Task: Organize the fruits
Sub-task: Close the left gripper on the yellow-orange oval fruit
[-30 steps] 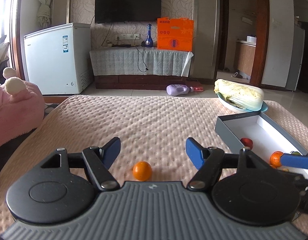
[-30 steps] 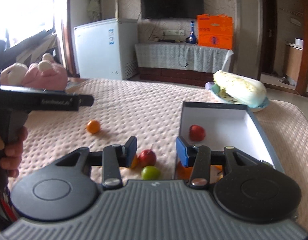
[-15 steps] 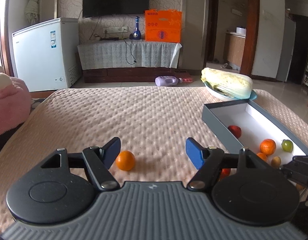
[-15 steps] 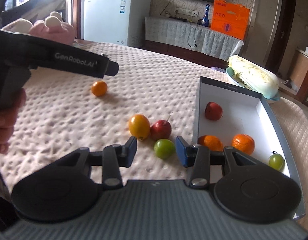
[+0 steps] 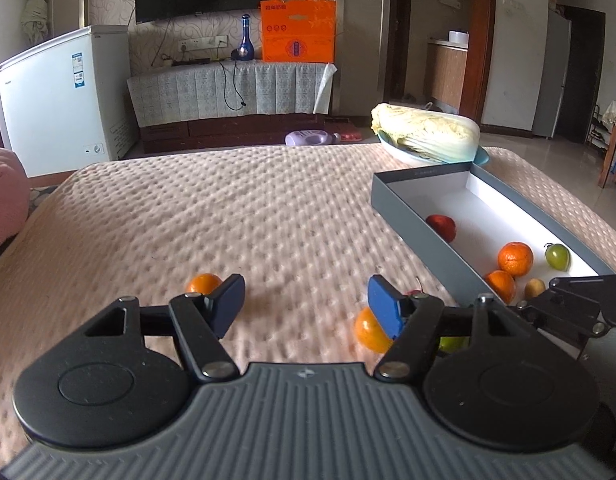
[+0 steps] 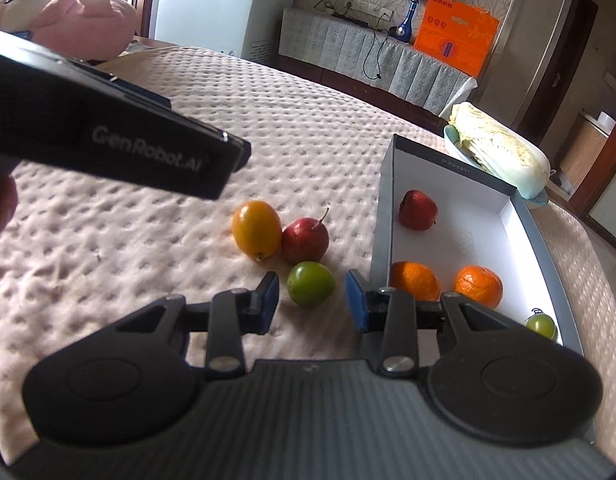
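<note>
My right gripper (image 6: 311, 304) is open just above a green fruit (image 6: 311, 283) lying on the quilted table. A yellow-orange fruit (image 6: 255, 229) and a small red apple (image 6: 305, 239) lie just beyond it. The grey box (image 6: 382, 216) to the right holds a red fruit (image 6: 418, 209), two oranges (image 6: 478, 285) and a small green fruit (image 6: 542, 325). My left gripper (image 5: 305, 303) is open and empty; a small orange (image 5: 203, 282) sits by its left finger, and the yellow-orange fruit (image 5: 368, 329) by its right finger. The box (image 5: 412, 196) shows at its right.
A cabbage on a blue plate (image 5: 426, 134) lies behind the box. A pink plush toy (image 6: 73, 20) sits at the table's left edge. The left gripper's body (image 6: 107, 136) hangs over the table's left in the right wrist view. A white freezer (image 5: 59, 96) stands beyond.
The right gripper has moved forward and down, closer to the green fruit. The left gripper has shifted right, so the small orange now lies by its left finger.
</note>
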A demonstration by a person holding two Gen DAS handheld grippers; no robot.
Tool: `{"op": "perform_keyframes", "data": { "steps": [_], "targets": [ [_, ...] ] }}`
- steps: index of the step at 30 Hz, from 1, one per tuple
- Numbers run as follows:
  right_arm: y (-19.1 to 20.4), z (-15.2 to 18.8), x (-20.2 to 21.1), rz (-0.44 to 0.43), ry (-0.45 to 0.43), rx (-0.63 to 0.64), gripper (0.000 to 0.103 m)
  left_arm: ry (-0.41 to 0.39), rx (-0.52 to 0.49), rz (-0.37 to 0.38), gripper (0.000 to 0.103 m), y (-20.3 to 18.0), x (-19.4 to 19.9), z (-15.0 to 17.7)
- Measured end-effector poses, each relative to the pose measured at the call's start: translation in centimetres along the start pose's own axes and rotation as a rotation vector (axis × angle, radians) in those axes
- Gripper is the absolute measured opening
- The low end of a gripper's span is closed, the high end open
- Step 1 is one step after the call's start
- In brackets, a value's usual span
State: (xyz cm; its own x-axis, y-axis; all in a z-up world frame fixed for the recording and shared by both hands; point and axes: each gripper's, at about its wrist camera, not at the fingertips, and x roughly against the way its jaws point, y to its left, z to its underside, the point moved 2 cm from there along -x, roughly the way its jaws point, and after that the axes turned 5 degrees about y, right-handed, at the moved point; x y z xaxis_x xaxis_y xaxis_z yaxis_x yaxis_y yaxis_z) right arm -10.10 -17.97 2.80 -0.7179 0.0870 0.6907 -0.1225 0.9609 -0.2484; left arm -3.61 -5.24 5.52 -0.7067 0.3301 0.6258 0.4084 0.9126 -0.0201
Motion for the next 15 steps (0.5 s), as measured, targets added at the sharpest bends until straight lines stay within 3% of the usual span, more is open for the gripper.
{"op": "perform_keyframes", "data": {
  "steps": [3, 15],
  "targets": [
    [0.5, 0.1, -0.1, 0.017, 0.005, 0.044, 0.029, 0.009, 0.004, 0.028, 0.073, -0.2, -0.2, 0.1],
    [0.5, 0.2, 0.4, -0.041, 0.020, 0.036, 0.030, 0.050, -0.038, 0.075, 0.073, -1.5, -1.1, 0.5]
  ]
}}
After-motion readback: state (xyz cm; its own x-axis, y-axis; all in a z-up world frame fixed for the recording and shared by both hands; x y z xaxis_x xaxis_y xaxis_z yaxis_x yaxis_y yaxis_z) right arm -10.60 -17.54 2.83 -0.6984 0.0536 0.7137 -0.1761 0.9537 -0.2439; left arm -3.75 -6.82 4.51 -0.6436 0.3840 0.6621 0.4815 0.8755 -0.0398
